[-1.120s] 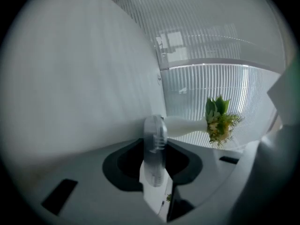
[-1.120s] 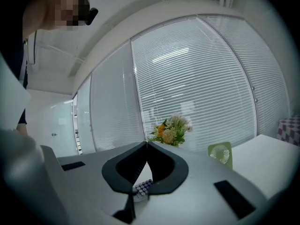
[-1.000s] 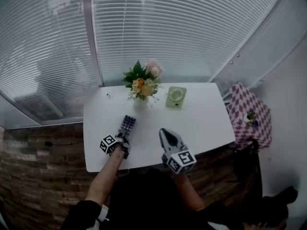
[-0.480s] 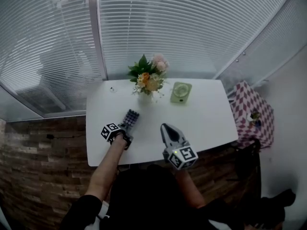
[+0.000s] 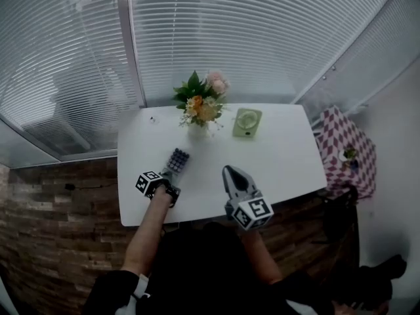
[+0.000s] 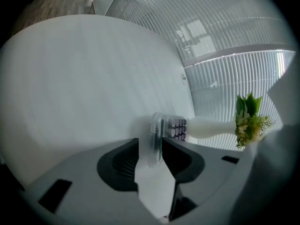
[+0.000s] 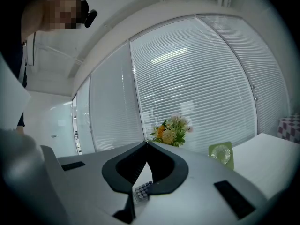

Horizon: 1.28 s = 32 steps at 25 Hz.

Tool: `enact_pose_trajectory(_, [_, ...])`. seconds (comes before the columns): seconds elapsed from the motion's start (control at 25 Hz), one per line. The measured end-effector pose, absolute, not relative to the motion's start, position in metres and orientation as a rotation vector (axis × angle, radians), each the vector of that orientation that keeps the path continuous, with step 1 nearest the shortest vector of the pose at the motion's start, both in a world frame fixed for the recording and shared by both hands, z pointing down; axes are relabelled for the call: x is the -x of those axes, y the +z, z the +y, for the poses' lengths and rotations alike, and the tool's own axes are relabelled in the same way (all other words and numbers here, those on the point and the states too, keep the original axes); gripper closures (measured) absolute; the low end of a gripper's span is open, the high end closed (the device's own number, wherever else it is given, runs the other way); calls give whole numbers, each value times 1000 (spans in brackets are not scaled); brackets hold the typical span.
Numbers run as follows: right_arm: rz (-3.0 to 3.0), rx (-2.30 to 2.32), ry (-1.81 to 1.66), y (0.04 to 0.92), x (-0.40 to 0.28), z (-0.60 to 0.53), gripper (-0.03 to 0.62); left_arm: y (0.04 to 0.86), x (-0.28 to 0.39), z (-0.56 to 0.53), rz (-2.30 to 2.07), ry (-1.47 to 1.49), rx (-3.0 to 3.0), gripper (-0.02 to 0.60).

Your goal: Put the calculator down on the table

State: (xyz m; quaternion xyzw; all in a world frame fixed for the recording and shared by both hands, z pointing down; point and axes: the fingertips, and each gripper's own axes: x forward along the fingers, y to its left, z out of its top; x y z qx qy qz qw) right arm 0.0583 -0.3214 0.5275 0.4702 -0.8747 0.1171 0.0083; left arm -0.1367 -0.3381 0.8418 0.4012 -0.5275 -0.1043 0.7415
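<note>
Calculator [image 5: 177, 159] lies flat on the white tabletop [image 5: 282, 166], its near end between the jaws of the left tool [image 5: 168, 176]. They have just been opening and do not pinch it. It looks light, stiff and smooth, so hold its thin side edges. The right tool [image 5: 227, 170] is closed up, with nothing in it.

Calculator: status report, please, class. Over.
Left gripper jaws just opening, calculator between them, on the table. Right gripper shut, empty. Flower vase beyond, clear of it.

Before you, the calculator [image 5: 178, 159] on the table's [image 5: 289, 169] left half, flowers [image 5: 200, 100] behind it at the far edge, fan [image 5: 247, 123] just right of the flowers.
</note>
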Motion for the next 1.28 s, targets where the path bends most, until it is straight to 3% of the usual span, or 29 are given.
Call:
enact_pose_trajectory(0.56, [-2743, -1457, 349, 527, -58, -318, 588, 731, 147, -354, -1102, -498, -1322, 456])
enact_pose_trajectory(0.76, [-2748, -1460, 352, 526, -59, -316, 588, 701, 147, -349, -1068, -574, -1378, 382])
enact_pose_trajectory(1.28, [-2723, -1477, 339, 533, -61, -313, 588, 649, 159, -347, -940, -813, -1322, 365])
